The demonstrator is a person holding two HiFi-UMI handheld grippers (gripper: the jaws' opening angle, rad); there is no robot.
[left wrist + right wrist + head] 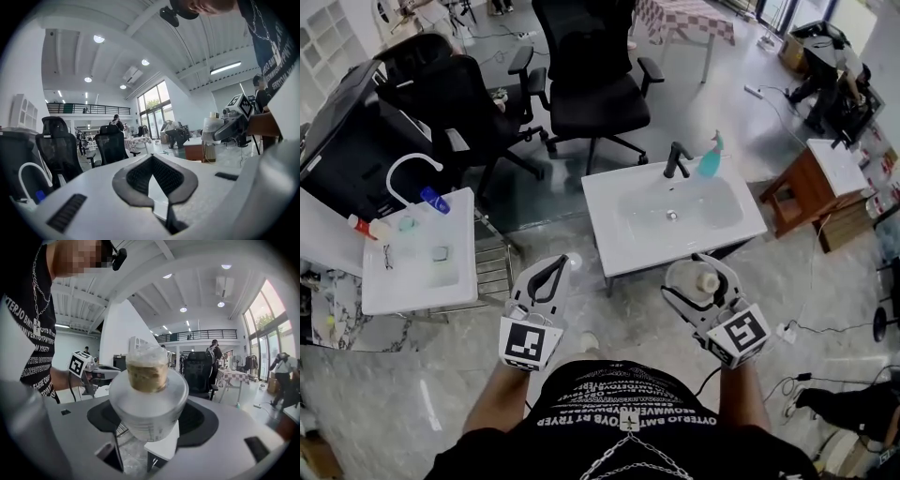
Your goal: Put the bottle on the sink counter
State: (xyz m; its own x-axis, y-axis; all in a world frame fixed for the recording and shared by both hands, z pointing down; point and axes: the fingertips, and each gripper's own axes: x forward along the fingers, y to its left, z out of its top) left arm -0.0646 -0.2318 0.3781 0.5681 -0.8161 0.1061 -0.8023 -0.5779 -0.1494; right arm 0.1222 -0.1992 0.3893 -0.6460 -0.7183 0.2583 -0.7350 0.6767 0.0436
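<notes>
My right gripper [705,274] is shut on a clear plastic bottle [694,279] with a tan cap, held in the air just in front of the white sink counter [619,246]. In the right gripper view the bottle [149,401] fills the space between the jaws, cap pointing away. That counter carries a basin, a black faucet [677,159] and a teal bottle [710,157] at its back edge. My left gripper [555,272] is shut on nothing, level with the right one; its jaw tips touch in the left gripper view [151,159].
A second white sink unit [394,291] with a white faucet and small items stands at the left. Black office chairs [595,89] sit behind both sinks. A wooden side table [806,187] is at the right, and cables lie on the floor near it.
</notes>
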